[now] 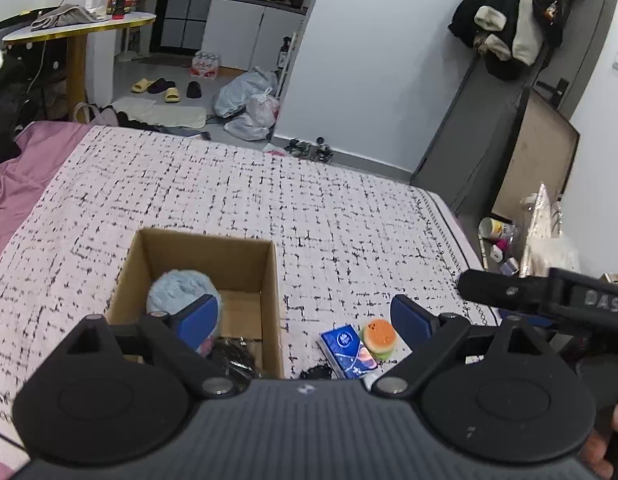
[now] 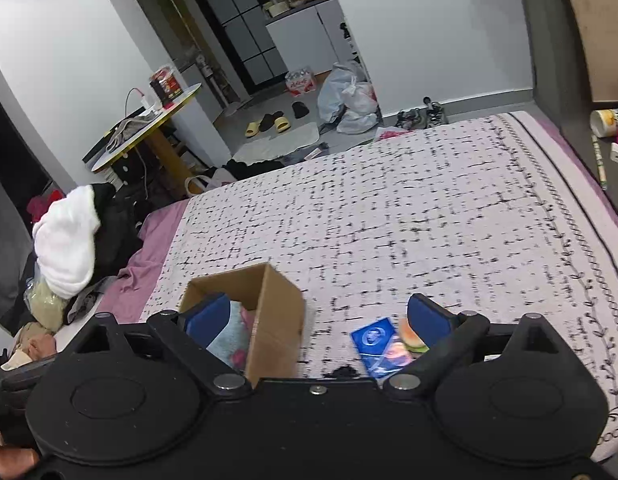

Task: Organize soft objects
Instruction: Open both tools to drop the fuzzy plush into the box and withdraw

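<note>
Count: one open brown cardboard box (image 1: 245, 276), one fluffy light-blue plush ball (image 1: 181, 290), one small burger-shaped squishy toy with orange top and green layer (image 1: 380, 338), one flat blue printed tissue pack (image 1: 347, 350), one crumpled black item (image 1: 315, 372) on the cover just in front of the pack, too hidden to identify.

The plush ball sits inside the box against its left wall, with something pink (image 2: 239, 358) and a dark glossy item (image 1: 229, 354) beside it in the box. The burger toy and the tissue pack lie touching each other on the cover, just right of the box.

Your left gripper (image 1: 305, 320) hangs above the box's right wall with its jaws spread wide, holding nothing; its blue left pad (image 1: 199, 320) overlaps the plush ball in view, and I cannot tell whether they touch. Your right gripper (image 2: 317, 322) is likewise wide apart and empty, one blue pad (image 2: 207, 318) over the box, the other over the burger toy. The right gripper's black body (image 1: 549, 292) crosses the left wrist view at right.

Surface: a bed with a white cover with black broken grid pattern (image 2: 389, 208); purple sheet (image 1: 17, 176) at its left edge. Room: white walls, a round yellow-edged side table (image 1: 77, 28), three slippers (image 1: 165, 89) and plastic bags (image 1: 249, 104) on the floor, clothes (image 2: 69, 240) heaped beside the bed.
</note>
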A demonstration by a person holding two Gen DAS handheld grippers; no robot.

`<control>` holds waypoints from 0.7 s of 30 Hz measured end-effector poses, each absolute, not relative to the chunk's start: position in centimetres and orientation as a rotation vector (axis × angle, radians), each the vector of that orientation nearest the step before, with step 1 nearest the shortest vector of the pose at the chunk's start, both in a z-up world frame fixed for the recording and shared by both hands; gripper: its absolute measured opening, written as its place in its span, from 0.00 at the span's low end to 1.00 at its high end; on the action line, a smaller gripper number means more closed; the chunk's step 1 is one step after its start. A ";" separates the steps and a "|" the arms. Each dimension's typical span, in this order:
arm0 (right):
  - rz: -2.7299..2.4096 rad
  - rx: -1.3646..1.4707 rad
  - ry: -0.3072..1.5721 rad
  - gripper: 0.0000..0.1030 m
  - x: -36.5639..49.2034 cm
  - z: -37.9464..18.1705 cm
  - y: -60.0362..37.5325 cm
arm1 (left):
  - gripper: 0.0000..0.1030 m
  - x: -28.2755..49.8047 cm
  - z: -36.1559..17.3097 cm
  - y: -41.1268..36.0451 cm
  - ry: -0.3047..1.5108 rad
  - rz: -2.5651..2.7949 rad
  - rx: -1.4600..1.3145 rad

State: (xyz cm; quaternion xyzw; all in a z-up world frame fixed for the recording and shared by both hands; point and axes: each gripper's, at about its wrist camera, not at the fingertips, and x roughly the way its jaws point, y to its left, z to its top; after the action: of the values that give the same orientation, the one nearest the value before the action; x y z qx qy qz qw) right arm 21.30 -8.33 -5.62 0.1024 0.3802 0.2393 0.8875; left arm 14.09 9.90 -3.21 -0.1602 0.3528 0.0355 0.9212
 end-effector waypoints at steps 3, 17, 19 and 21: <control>0.495 0.217 0.788 0.95 21.1 -6.0 -10.0 | 0.90 13.9 -3.4 8.6 0.722 0.075 -0.312; 0.491 0.308 0.833 0.95 20.9 -9.7 -16.7 | 0.90 12.3 -4.8 5.1 0.774 0.128 -0.317; 0.497 0.314 0.831 0.96 20.8 -10.0 -17.3 | 0.90 12.0 -5.1 4.9 0.779 0.146 -0.329; 0.507 0.317 0.823 1.00 20.6 -10.2 -18.0 | 0.90 11.8 -5.3 4.7 0.786 0.164 -0.337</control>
State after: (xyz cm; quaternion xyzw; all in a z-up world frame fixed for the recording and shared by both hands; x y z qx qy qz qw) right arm 20.62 -17.98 -10.18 0.1517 0.3941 0.2426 0.8734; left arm 11.79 4.71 -5.30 -0.1634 0.3806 0.0794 0.9067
